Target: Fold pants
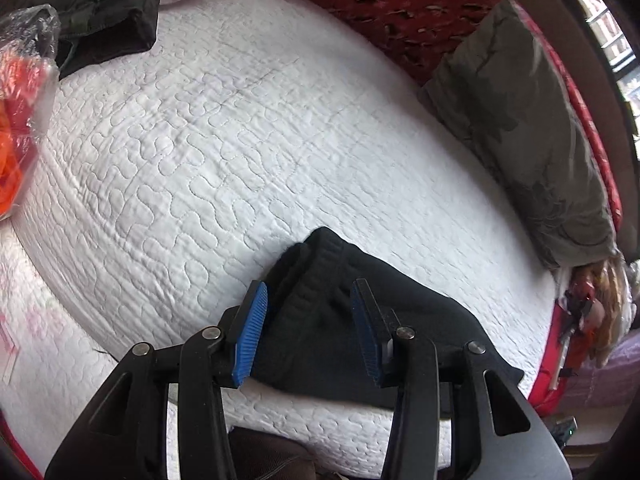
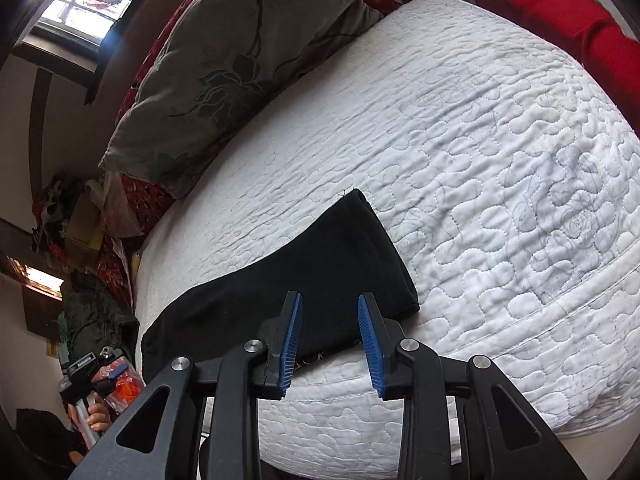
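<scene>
Both hand-held grippers, left (image 1: 308, 304) and right (image 2: 329, 312), hover partly open, empty, above black pants (image 2: 320, 264).

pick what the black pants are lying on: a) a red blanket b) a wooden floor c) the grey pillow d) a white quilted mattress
d, the black pants lie flat on the white quilted mattress, with the grey pillow off to the side and not touching them.

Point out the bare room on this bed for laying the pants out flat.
Free: the broad white quilt between the black pants at the near edge and the grey pillow. Crowded: the far left corner, with dark clothes and an orange plastic bag.
</scene>
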The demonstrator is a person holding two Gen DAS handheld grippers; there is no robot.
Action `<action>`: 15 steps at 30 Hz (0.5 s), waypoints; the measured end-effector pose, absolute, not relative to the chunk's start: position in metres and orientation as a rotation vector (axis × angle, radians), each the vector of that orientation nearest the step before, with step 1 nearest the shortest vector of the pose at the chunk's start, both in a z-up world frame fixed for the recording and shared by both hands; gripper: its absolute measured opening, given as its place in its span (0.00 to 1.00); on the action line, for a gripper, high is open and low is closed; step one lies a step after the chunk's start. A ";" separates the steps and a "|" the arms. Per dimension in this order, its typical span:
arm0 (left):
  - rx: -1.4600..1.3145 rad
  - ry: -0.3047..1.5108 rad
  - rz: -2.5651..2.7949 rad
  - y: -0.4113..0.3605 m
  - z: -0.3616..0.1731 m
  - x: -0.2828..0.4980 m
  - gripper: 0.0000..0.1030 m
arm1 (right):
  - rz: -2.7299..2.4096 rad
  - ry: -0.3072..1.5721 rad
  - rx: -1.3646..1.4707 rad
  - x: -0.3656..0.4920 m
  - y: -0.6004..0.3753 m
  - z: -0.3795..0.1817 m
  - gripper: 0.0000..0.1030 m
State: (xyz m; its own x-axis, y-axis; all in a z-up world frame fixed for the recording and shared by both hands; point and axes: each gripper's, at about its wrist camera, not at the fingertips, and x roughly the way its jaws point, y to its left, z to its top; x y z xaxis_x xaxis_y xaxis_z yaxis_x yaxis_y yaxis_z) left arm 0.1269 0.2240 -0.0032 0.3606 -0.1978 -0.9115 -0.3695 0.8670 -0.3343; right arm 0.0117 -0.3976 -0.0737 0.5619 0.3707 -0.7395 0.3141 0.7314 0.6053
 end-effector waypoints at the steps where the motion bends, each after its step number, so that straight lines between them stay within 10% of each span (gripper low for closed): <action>1: -0.542 1.225 0.120 0.224 -0.007 0.130 0.40 | 0.041 1.004 0.785 0.012 -0.397 -0.075 0.31; 12: -0.463 1.294 0.139 0.217 -0.046 0.141 0.39 | -0.002 1.023 0.792 0.018 -0.401 -0.083 0.31; 15: -0.464 1.258 0.199 0.224 -0.046 0.137 0.11 | -0.011 1.026 0.791 0.016 -0.404 -0.085 0.31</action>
State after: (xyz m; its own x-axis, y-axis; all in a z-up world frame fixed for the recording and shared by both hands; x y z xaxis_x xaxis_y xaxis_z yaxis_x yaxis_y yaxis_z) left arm 0.1370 0.2241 -0.0462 0.3057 -0.1065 -0.9462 -0.3935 0.8907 -0.2274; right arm 0.0158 -0.4041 -0.0847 0.5431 0.3436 -0.7661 0.3607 0.7285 0.5825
